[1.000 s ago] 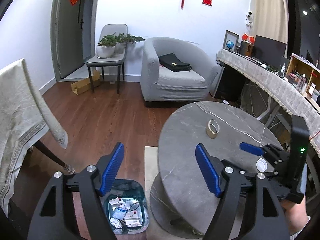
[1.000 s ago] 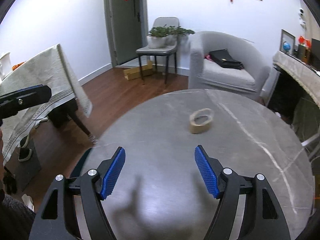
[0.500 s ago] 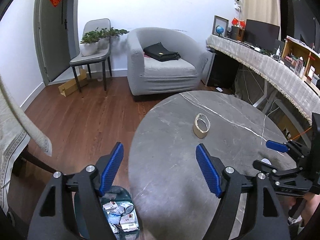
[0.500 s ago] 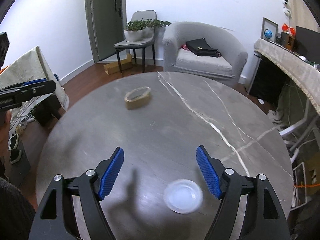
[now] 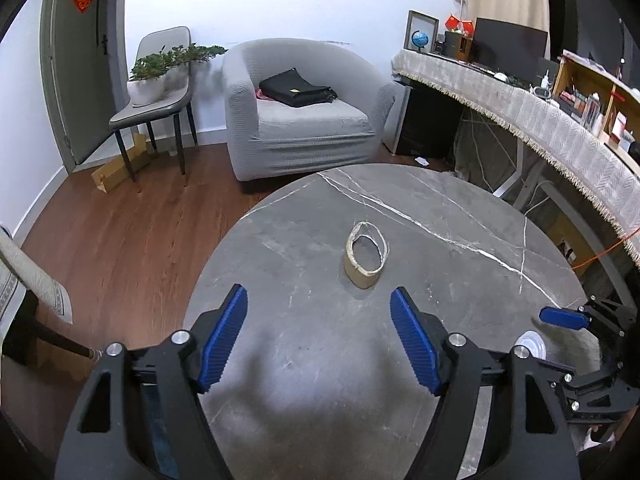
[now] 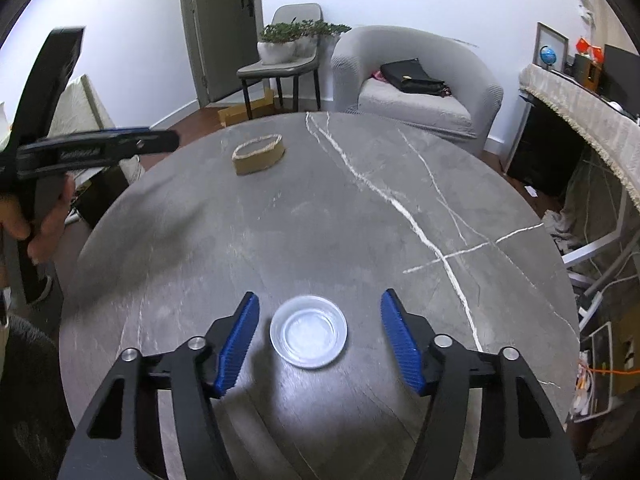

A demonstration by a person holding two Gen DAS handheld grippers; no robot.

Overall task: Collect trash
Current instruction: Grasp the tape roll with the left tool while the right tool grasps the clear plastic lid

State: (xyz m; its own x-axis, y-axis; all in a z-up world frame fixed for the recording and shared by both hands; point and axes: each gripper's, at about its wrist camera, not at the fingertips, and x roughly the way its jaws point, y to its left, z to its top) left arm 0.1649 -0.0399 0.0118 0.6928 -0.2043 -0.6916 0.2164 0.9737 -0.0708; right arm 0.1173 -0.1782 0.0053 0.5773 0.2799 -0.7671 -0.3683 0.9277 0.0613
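Observation:
A squashed brown cardboard tape core (image 5: 366, 256) lies on the round grey marble table (image 5: 304, 364). My left gripper (image 5: 318, 340) hovers just short of the core; its jaws are closing with nothing between them. A clear round plastic lid (image 6: 308, 330) lies flat on the table between the jaws of my right gripper (image 6: 320, 338). Those jaws are closing, with gaps left on both sides of the lid. The left wrist view shows the same lid (image 5: 530, 345) at the right, beside a blue right-gripper finger (image 5: 562, 317). The core (image 6: 259, 153) is far across the table in the right wrist view.
A sliver of a teal bin (image 5: 156, 420) shows on the floor under the table's left edge. Beyond the table stand a grey armchair (image 5: 304, 120) and a chair with a plant (image 5: 156, 92). A cloth-covered desk (image 5: 540, 120) runs along the right.
Both grippers moved in over the table. The left view swung from the bin on the floor to the tape core. The right gripper reached the lid and its jaws narrowed around it.

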